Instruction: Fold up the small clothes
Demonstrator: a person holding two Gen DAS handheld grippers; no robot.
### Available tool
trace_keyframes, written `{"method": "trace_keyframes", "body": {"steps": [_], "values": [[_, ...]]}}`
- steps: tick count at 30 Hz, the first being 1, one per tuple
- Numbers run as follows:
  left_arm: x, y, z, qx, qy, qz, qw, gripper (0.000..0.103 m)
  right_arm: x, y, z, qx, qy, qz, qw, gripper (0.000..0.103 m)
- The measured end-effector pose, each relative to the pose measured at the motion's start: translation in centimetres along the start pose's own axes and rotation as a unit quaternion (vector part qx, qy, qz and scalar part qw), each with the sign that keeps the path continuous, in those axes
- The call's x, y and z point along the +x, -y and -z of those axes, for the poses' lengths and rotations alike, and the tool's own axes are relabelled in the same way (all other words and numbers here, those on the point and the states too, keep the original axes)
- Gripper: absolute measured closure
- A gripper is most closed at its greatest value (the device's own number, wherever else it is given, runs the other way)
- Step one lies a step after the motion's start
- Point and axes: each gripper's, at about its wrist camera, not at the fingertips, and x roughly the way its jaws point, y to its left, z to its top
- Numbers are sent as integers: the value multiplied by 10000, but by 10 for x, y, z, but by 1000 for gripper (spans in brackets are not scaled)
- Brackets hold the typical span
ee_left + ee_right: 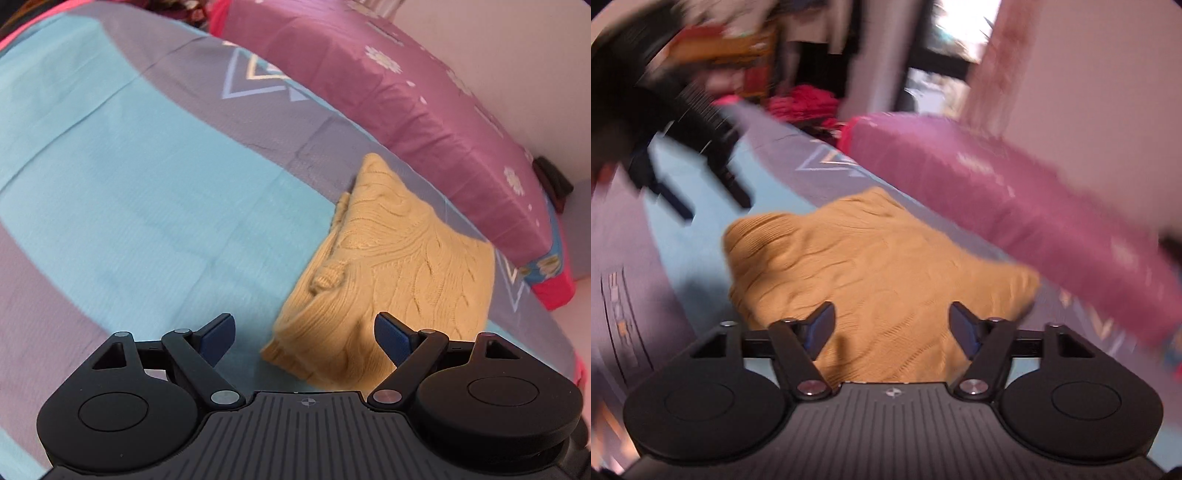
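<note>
A yellow cable-knit garment lies folded into a compact block on the bedsheet, next to a purple pillow. My left gripper is open and empty, with the garment's near corner just past its right finger. The garment also shows in the right wrist view, blurred. My right gripper is open and empty, low over the garment's near edge. The left gripper appears there as a dark blur at the upper left, apart from the garment.
A purple pillow with white flowers runs along the wall behind the garment; it also shows in the right wrist view. The sheet has blue and grey bands. Red cloth and clutter sit beyond the bed's far end.
</note>
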Motion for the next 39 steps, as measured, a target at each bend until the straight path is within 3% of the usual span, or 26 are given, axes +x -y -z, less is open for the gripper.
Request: {"method": "trace_keyframes", "body": {"steps": [5,7,11,14,17,19,23,32,39], "values": [[53,11,-10,563,-454,-573,9957,0,37,37,-5,1394,-502,155,9888,41],[66,9,-9,701,-643,-620,9935,0,64,46,-3,1784,-921,226,9794,35],[71,10,-9,954,-716,-593,9911,0,78,67,-10,2752,-1070,149,9553,30],[71,12,-10,1120,-763,-595,9890,0,73,68,-14,2873,-996,220,9524,24],[72,13,-13,1224,-814,-552,9876,0,90,67,-11,2790,-1283,324,9511,18],[74,11,-14,1264,-841,-532,9870,0,101,75,-5,3120,-1442,229,9388,12],[78,9,-17,1340,-922,-503,9854,0,102,90,3,3886,-1522,-16,9088,10],[85,13,-27,1668,-1144,-444,9783,0,87,91,9,3995,-1691,-223,9007,9],[104,6,-47,1708,-1698,245,9702,0,71,99,35,4604,-1772,-630,8676,5]]}}
